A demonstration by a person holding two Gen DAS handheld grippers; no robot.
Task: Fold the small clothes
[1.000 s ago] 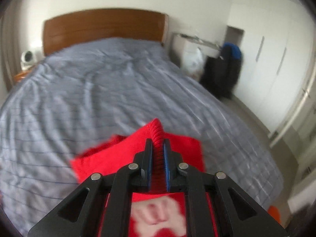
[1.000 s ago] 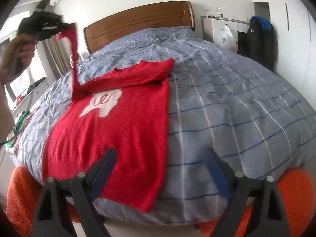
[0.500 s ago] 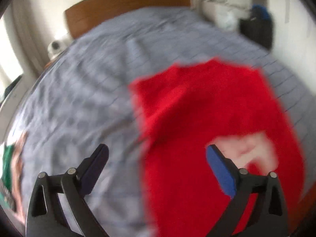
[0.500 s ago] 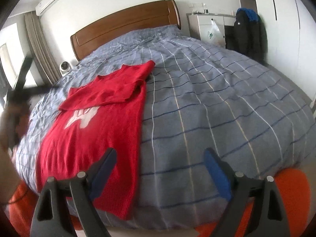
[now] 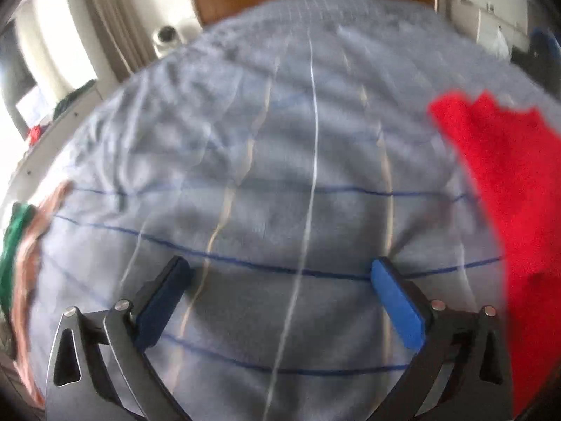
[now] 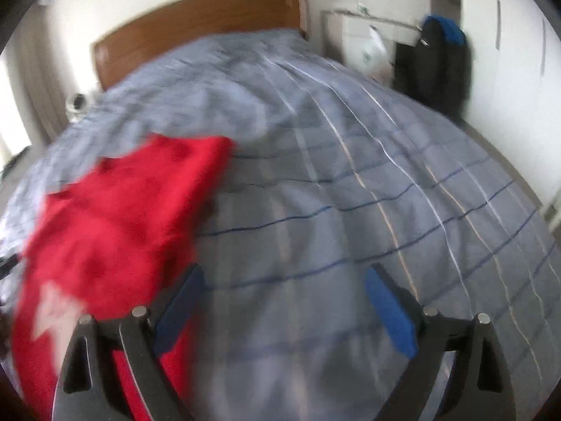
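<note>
A red sweater (image 6: 115, 221) with a white print lies flat on the bed, its sleeve folded across the chest. In the left wrist view it shows at the right edge (image 5: 515, 217). My left gripper (image 5: 280, 273) is open and empty, low over bare bedspread to the left of the sweater. My right gripper (image 6: 284, 280) is open and empty, with its left finger (image 6: 178, 301) over the sweater's right edge and its right finger over bare bedspread. Both views are blurred.
The bed has a grey-blue striped cover (image 6: 350, 161) and a wooden headboard (image 6: 196, 24). Green and pink clothes (image 5: 21, 245) lie at the bed's left edge. A dark jacket (image 6: 438, 63) hangs by a white cabinet at the right wall.
My left gripper let go of the red sleeve, which dropped across the sweater, then opened and swung left over bare bedspread. My right gripper moved closer to the sweater's right edge.
</note>
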